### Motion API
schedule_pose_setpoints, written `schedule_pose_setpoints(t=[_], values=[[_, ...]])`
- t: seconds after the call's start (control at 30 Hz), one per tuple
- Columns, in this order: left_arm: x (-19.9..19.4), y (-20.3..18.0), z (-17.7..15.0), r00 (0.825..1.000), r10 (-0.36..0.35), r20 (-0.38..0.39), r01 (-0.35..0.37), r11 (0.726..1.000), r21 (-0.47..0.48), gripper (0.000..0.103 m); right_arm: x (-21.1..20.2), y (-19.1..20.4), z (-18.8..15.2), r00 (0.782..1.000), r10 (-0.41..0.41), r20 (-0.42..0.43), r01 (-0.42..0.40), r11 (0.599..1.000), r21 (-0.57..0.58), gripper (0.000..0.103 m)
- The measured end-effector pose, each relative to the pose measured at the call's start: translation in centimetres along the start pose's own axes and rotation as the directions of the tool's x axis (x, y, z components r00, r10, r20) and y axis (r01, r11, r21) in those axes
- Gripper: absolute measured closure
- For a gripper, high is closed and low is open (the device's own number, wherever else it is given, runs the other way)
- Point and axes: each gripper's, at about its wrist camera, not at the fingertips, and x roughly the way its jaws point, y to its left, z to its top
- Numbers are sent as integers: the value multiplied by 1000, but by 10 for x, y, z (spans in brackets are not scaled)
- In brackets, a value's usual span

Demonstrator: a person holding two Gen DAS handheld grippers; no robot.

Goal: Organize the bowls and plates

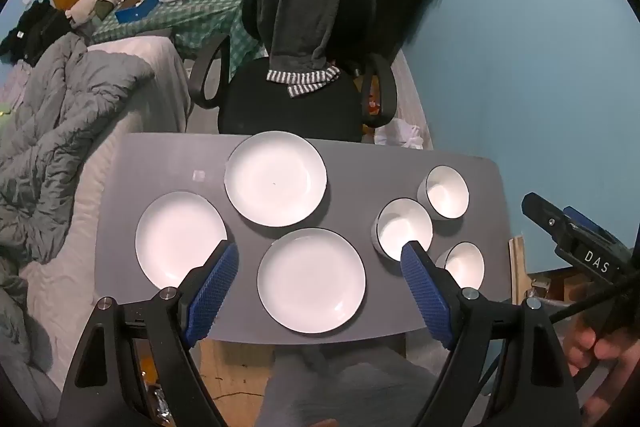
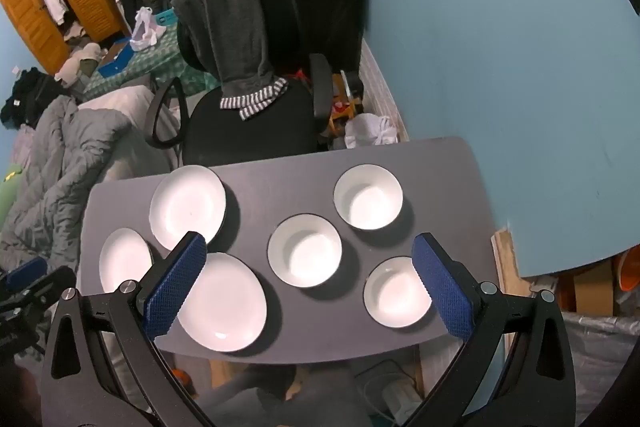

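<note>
Three white plates lie apart on the grey table [image 1: 360, 167]: a far plate [image 1: 275, 178], a left plate [image 1: 180, 239] and a near plate [image 1: 311, 279]. Three white bowls stand to the right of them: a far bowl [image 1: 444, 191], a middle bowl [image 1: 404, 229] and a near bowl [image 1: 464, 265]. My left gripper [image 1: 320, 251] hangs open high above the near plate, holding nothing. My right gripper [image 2: 310, 241] hovers open above the middle bowl [image 2: 305, 251], between the near plate [image 2: 224, 301] and the near bowl [image 2: 396, 291], also empty. The far bowl [image 2: 368, 197] stands beyond it.
A black office chair [image 1: 296, 95] draped with a grey garment stands behind the table. A bed with a grey duvet [image 1: 60, 131] runs along the left. The blue wall [image 1: 540, 67] is close on the right. The right gripper's body [image 1: 576, 239] shows at the right edge of the left wrist view.
</note>
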Motion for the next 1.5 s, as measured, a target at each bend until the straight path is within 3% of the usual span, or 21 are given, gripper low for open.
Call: schedule_pose_setpoints(t=[0.07,0.13,0.47,1.5], values=[[-1,-5,-6,1000,15,26,-16,1000,13,18,1,1,1,1000,-6,-10,6,1000,-3,2],[-1,-3,-2,1000,5,-3,-5,1000,-8,18,2,2,2,1000,-8,-8,8,1000,-5,2],[1,4,6,999,-31,10,31,999,-28,18,6,8,6,1000,-11,-10,11,1000,-5,2],[4,6,17,999,-41,10,41,999,-22,18,14,20,8,1000,-1,-18,1,1000,-13,2]])
